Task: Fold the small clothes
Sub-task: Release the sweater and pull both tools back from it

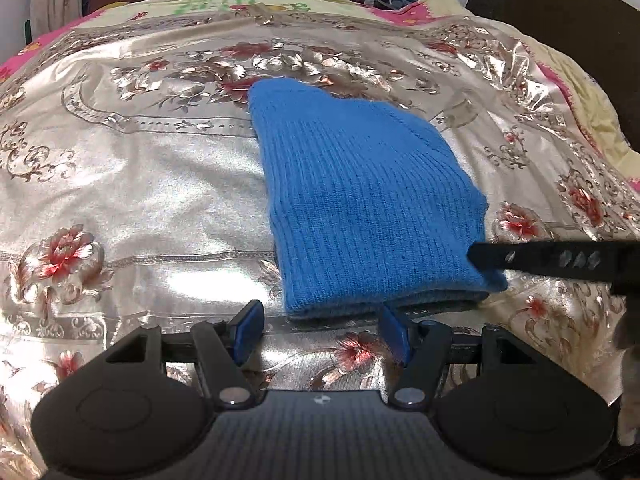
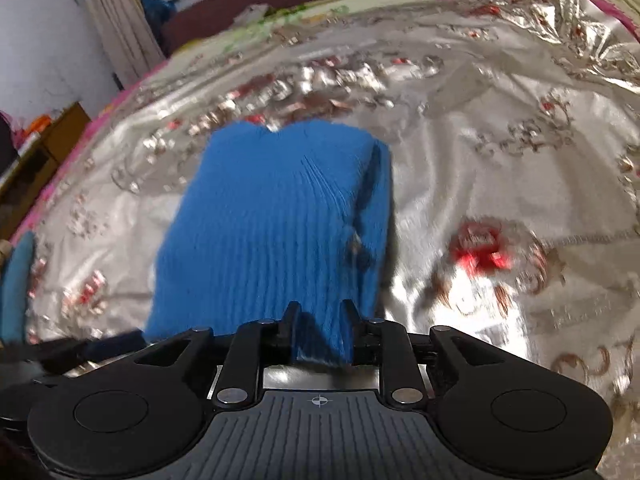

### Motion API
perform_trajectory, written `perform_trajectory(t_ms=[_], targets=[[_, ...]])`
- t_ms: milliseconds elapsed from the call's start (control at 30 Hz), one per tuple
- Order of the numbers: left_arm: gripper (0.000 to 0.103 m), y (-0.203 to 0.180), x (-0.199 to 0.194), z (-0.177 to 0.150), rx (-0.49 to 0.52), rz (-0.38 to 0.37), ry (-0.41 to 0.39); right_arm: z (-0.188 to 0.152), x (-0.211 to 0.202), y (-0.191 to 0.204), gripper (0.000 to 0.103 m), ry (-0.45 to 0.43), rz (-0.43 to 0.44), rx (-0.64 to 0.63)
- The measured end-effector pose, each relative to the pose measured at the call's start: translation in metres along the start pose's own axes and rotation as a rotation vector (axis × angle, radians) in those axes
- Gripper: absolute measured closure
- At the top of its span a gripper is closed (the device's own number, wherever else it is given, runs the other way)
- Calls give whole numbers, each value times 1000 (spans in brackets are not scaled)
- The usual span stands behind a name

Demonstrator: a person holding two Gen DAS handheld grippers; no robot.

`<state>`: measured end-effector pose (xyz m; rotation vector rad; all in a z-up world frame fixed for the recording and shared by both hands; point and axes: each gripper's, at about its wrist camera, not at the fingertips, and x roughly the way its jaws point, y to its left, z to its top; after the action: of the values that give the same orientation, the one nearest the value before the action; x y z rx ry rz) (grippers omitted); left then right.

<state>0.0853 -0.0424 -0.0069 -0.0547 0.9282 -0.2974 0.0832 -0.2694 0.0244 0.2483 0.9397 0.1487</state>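
Shiny floral bedspread (image 1: 132,184) covers the bed under both my hands, with curtains and clutter beyond its far edge. My right gripper (image 2: 320,318) has its jaws only a little apart, and a bunched strip of the blue knit garment (image 2: 272,216) runs between them; the picture is blurred, so I cannot tell whether the pads are pressing on the wool or merely flanking it. From there the garment stretches away from me across the bedspread, its right side doubled over into a narrow flap. My left gripper (image 1: 320,330) stands apart and empty, its blue fingertips (image 1: 248,326) just short of the garment's near hem, which lies between and slightly beyond them. One finger of the right gripper reaches in from the right over the garment's near corner in the left wrist view. I judge the fold well along: the knit already lies as a compact, layered rectangle. What seems left is letting go, perhaps one more fold, and smoothing.
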Motion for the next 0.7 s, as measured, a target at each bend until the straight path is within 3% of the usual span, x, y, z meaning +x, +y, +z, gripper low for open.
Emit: perform_trajectory(t_ms=[700], targets=[[35, 2, -9, -15, -14, 2, -21, -29, -14, 21, 74, -10, -98, -77]])
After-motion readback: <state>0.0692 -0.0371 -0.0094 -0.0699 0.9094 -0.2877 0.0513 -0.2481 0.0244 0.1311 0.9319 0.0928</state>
